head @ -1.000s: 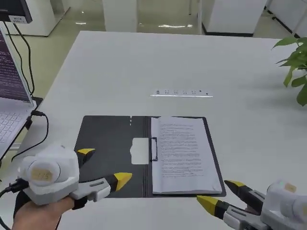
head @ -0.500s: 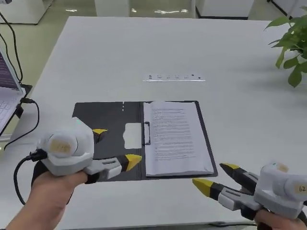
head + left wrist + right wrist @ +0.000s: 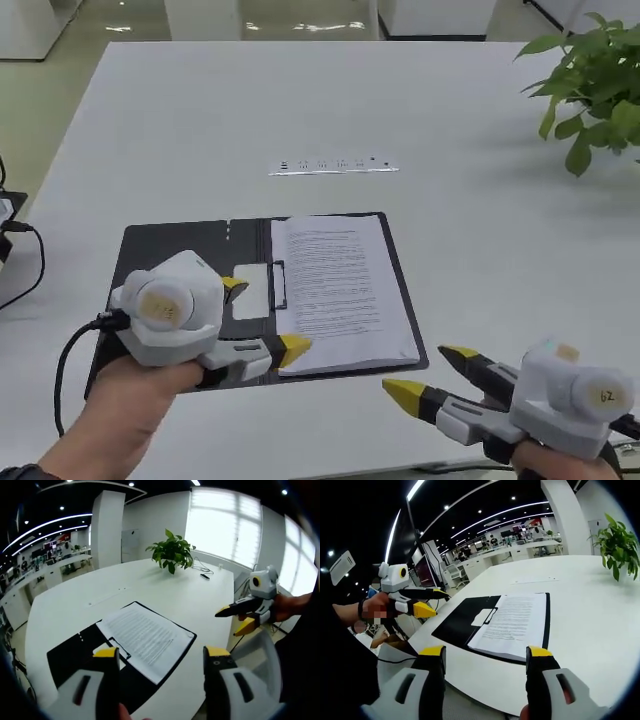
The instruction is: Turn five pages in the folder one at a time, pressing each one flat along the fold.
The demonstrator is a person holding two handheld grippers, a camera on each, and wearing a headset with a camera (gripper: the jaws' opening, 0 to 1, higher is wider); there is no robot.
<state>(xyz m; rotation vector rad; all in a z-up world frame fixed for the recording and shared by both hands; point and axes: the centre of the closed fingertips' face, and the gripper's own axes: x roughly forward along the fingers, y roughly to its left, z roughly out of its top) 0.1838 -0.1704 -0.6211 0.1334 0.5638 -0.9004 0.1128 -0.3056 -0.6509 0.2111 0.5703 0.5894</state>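
Far L, a cable (image 3: 38,268) is seen trailing over the bench (image 3: 300,90) edge; no trouble is expected from it.

L tongs (image 3: 265,317) are held w/ jaws apart, nothing between them, hovering above the near L part of the folder (image 3: 165,250). The folder lies open and flat, mid-bench, near the front edge.

Risks, judged from here:
- The folder could be shoved or spun on the smooth bench if a page is pulled w/o the L cover being pinned down.
- Two or more pages (image 3: 335,290) could be pinched at once, as the stack edges sit flush; the count would then be off.
- A sheet could be creased or torn near the clip (image 3: 278,285) if it is lifted too fast or gripped too far in.
- A turned page may spring back if it is not pressed along the fold.

R tongs (image 3: 432,371) are also held apart and empty, just off the folder's near R corner, above bare bench.

Contents: the folder's L half carries a white patch (image 3: 250,297) beside the clip; its R half carries the stack of printed pages, top sheet flat, none seen turned yet.

Far R, a plant (image 3: 590,70) stands well apart.
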